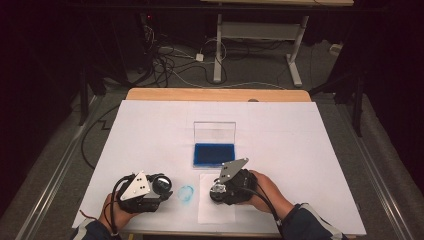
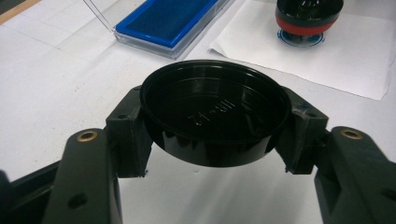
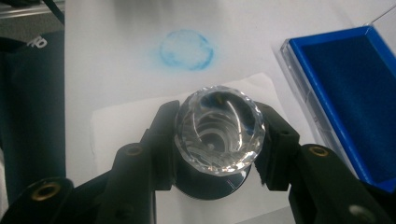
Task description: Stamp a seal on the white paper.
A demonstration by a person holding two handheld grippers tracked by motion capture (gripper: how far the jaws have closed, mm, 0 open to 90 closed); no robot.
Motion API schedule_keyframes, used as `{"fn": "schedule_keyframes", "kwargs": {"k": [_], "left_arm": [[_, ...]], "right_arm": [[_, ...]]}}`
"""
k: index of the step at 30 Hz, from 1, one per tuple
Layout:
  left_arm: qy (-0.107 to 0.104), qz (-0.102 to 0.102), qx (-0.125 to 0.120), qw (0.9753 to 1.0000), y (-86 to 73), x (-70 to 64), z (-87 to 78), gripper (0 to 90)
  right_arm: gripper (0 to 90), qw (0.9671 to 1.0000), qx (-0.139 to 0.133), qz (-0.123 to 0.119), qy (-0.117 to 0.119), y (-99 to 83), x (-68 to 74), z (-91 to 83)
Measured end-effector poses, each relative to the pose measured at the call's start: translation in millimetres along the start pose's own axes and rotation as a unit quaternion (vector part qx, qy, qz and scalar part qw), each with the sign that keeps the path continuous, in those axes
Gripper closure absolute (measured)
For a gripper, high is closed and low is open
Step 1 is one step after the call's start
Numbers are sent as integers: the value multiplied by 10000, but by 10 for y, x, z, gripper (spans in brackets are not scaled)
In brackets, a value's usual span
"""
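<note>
High view
Left gripper (image 1: 162,186): I hold it low at the near left of the table; its jaws are closed on a round black cap, held off to the side.
Right gripper (image 1: 218,192): I hold it over the loose paper sheet (image 1: 216,212), pointing down, clamped on the stamp.
Ink pad (image 1: 214,155): blue, in a clear case with the lid stood open, just beyond the sheet.
Blue smudge (image 1: 186,194): a round ink mark on the white table cover (image 1: 150,130), between my two grippers.

Left gripper view
Cap (image 2: 214,116): black plastic, shallow, shiny; pinched across its rim by both jaws. I judge it light, stiff and rather slippery; the rim is the only sound hold.
Stamp (image 2: 308,16): seen far off, red band above its foot, standing on the sheet over a blue ring print.

Right gripper view
Stamp knob (image 3: 219,130): clear, faceted, glass-like; my jaws grip the dark body just under it, one either side.
Handling: I judge it hard, smooth, a little top-heavy; the facets would slip, so hold below the knob, on the body, and press straight down.
Inked face: hidden beneath; cannot tell its contact with the paper.
</note>
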State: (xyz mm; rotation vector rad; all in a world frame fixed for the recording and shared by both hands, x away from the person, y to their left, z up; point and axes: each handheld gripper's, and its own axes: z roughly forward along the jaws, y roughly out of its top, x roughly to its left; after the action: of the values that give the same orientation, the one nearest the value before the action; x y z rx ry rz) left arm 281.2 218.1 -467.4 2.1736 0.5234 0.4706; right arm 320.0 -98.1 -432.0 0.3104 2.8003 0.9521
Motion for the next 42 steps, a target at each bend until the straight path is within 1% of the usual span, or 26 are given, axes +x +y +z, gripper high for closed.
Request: {"fn": "schedule_keyframes", "kwargs": {"k": [3,5,7,12,16,19,22,25,31,35,37,40,42], "left_arm": [[-3,1,6,10000,-2,-2,3,361],[-7,1,5,10000,-2,-1,3,362],[-6,4,12,10000,-2,-1,4,361],[-30,12,30,10000,-3,-1,8,361],[-33,13,31,10000,-3,-3,8,361],[-44,20,34,10000,-2,-5,11,361],[-47,16,29,10000,0,-5,12,361],[-49,26,39,10000,2,-9,15,361],[-68,31,36,10000,5,-19,20,362],[-73,21,25,10000,5,-20,19,361],[-77,19,23,10000,5,-19,18,361],[-79,16,28,10000,4,-15,16,361],[-77,17,27,10000,4,-15,19,361]], "right_arm": [[563,10000,47,30,29,-12,-7,31],[563,9999,100,5,38,-14,-1,45],[563,9999,95,-1,63,-18,-1,61],[563,9998,194,17,59,-33,0,96],[563,9998,158,37,99,-46,-14,102],[563,9997,207,44,93,-56,-4,102],[564,9997,200,74,119,-68,-7,105],[564,9996,251,58,73,-61,0,107],[565,9997,215,101,87,-78,-5,116],[566,9997,234,73,28,-86,8,119],[566,9998,190,79,29,-93,12,126],[567,9997,225,9,-70,-93,31,125],[567,9998,203,13,-54,-96,25,130]]}}
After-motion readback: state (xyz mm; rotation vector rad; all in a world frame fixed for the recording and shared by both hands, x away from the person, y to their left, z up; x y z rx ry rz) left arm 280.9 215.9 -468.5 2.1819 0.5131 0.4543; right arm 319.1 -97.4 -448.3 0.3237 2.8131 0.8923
